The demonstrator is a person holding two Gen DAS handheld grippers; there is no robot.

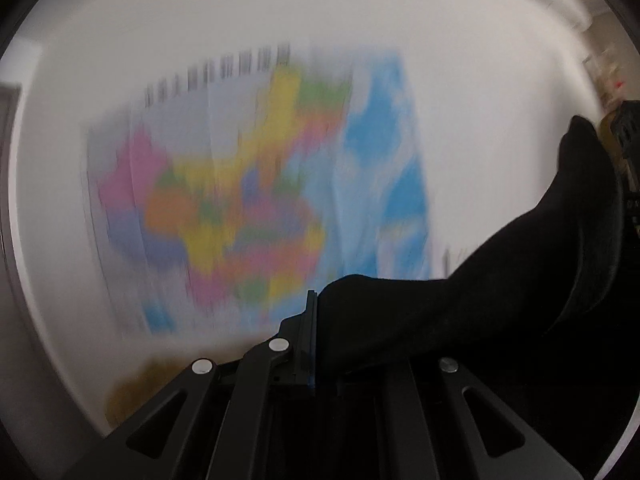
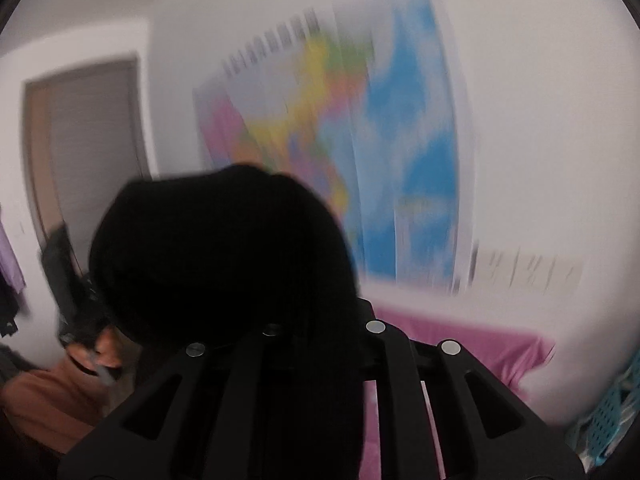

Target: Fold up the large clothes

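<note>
Both views are blurred by motion and point up at a wall. My left gripper [image 1: 320,340] is shut on a black garment [image 1: 480,280], which stretches from its jaws up and to the right, toward the other gripper at the right edge [image 1: 624,136]. My right gripper [image 2: 316,320] is shut on the same black garment [image 2: 224,252], which bunches over the fingers and hides them. The garment is held up in the air between the two grippers.
A colourful wall map [image 1: 256,184] hangs on the white wall, and it also shows in the right wrist view [image 2: 360,152]. A pink bedsheet [image 2: 460,344] lies below at right. A door [image 2: 84,152] stands at left, a blue basket [image 2: 616,408] at far right.
</note>
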